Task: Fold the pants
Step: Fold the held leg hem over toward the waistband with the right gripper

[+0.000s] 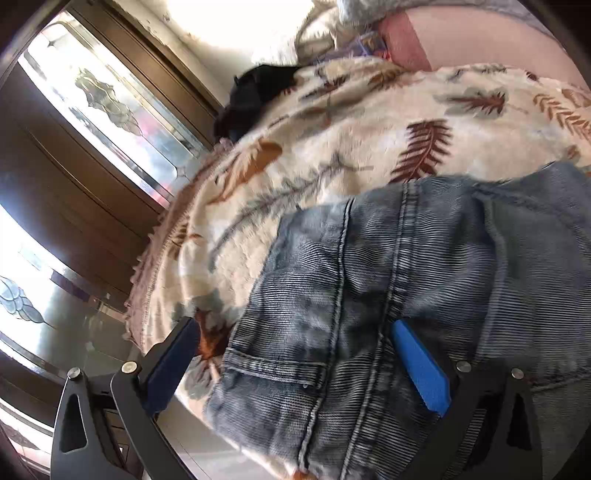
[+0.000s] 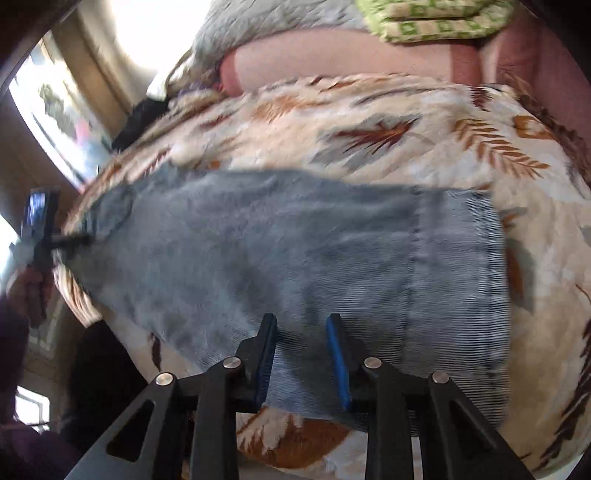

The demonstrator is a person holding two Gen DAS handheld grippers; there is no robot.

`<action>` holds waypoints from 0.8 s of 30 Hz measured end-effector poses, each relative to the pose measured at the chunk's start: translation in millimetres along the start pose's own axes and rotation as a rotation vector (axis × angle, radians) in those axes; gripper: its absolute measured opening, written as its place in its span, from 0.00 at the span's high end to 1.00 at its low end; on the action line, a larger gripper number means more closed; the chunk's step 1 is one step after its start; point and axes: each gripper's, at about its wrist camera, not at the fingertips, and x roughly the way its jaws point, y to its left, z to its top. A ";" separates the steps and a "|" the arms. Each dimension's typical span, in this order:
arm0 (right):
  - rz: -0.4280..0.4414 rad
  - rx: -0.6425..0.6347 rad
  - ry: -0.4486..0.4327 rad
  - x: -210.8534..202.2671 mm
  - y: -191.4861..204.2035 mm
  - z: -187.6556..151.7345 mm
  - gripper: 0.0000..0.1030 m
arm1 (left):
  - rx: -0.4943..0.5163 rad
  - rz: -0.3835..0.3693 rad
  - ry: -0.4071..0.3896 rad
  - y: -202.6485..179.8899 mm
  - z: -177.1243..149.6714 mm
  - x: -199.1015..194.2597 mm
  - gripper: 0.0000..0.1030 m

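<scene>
Faded blue jeans (image 1: 406, 280) lie on a cream blanket printed with leaves (image 1: 332, 122). In the left wrist view their waist end with a belt loop (image 1: 273, 367) and seams sits between the widely spread fingers of my left gripper (image 1: 295, 332), which is open just above the denim. In the right wrist view the jeans (image 2: 277, 240) stretch across the blanket (image 2: 369, 122), hem end (image 2: 458, 258) to the right. My right gripper (image 2: 301, 321) stands at their near edge, jaws narrow, with denim filling the gap between the pads. The left gripper (image 2: 70, 239) shows at the jeans' far left end.
A black item (image 1: 255, 92) lies at the blanket's far left edge. Pink bedding (image 2: 332, 55), a grey quilt (image 2: 258, 22) and a green patterned pillow (image 2: 436, 18) lie behind. Brown doors with glass panels (image 1: 110, 110) stand on the left.
</scene>
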 end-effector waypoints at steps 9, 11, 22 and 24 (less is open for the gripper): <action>-0.042 0.358 -0.142 -47.4 -103.6 4.6 0.55 | 0.099 -0.318 -0.176 -58.2 2.4 -111.5 0.00; -0.003 0.416 -0.105 -38.7 -115.9 4.2 0.55 | 0.136 -0.400 -0.155 -82.1 -0.3 -121.5 0.00; 0.150 0.522 -0.045 -1.6 -149.8 19.1 0.54 | 0.234 -0.462 -0.012 -160.9 -22.5 -111.2 0.00; 0.174 0.516 -0.035 3.9 -147.8 21.3 0.53 | 0.234 -0.444 0.045 -169.3 -24.4 -96.8 0.00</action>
